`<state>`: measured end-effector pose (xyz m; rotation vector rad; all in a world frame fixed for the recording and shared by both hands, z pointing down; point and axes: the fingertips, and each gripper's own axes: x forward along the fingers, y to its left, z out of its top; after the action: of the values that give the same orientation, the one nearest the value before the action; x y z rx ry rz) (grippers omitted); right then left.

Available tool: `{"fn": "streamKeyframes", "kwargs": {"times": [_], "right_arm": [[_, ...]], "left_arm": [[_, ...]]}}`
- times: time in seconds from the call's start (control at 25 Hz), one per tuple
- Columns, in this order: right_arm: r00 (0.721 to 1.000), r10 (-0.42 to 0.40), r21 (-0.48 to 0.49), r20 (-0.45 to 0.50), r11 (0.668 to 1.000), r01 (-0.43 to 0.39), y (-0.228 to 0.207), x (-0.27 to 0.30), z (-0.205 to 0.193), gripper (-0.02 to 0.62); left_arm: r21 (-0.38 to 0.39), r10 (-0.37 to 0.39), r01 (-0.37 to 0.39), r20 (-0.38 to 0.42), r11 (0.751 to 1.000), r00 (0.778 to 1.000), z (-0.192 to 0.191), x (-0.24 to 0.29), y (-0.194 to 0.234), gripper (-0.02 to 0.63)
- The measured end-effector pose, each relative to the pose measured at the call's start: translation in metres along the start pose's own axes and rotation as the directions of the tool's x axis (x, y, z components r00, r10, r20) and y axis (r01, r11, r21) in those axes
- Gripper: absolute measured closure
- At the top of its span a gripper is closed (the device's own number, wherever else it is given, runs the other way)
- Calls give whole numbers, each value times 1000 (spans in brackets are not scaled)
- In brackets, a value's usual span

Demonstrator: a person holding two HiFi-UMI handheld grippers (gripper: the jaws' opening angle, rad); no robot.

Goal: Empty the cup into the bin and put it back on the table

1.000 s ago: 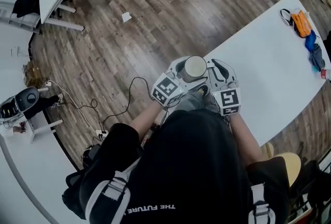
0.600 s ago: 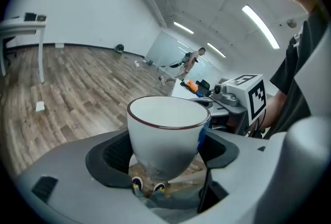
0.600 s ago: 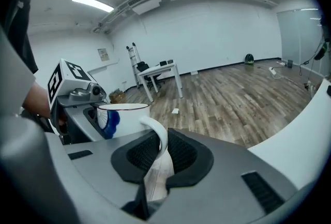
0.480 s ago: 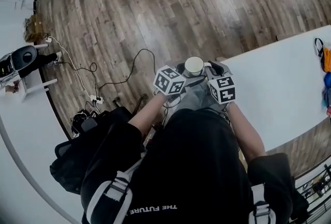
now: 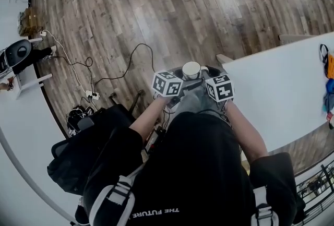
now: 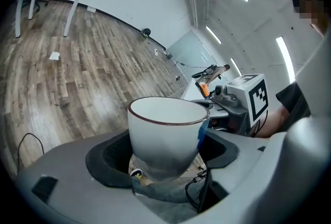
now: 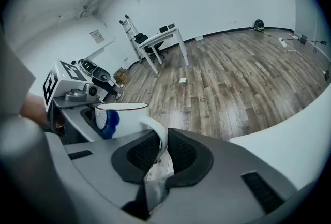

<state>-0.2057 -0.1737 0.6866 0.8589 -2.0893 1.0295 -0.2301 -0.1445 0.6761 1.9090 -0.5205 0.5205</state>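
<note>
A white cup with a dark rim and a blue mark on its side is held upright between both grippers, over the wood floor just left of the white table's corner. My left gripper has its jaws on either side of the cup's body, with the pads against it. My right gripper is shut on the cup's handle, pinched between its dark pads. I cannot see inside the cup. No bin shows in any view.
The white table runs to the right, with colourful items at its far edge. Cables and a power strip lie on the floor to the left, near a black bag. A white desk stands far off.
The cup and both grippers have moved from above the table's edge to over the floor beside its corner. Both grips look unchanged.
</note>
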Motion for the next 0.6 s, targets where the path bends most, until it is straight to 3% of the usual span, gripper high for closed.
{"fn": "streamKeyframes", "kwargs": {"times": [0.36,0.6], "right_arm": [[999,37,57,-31,998,-35,2,-4,-6,540],[997,78,180,-20,981,-73,3,-11,-10,540]], "left_arm": [[15,-9,8,53,1000,999,2,3,-3,213],[100,-23,16,63,995,998,0,1,-12,213]]}}
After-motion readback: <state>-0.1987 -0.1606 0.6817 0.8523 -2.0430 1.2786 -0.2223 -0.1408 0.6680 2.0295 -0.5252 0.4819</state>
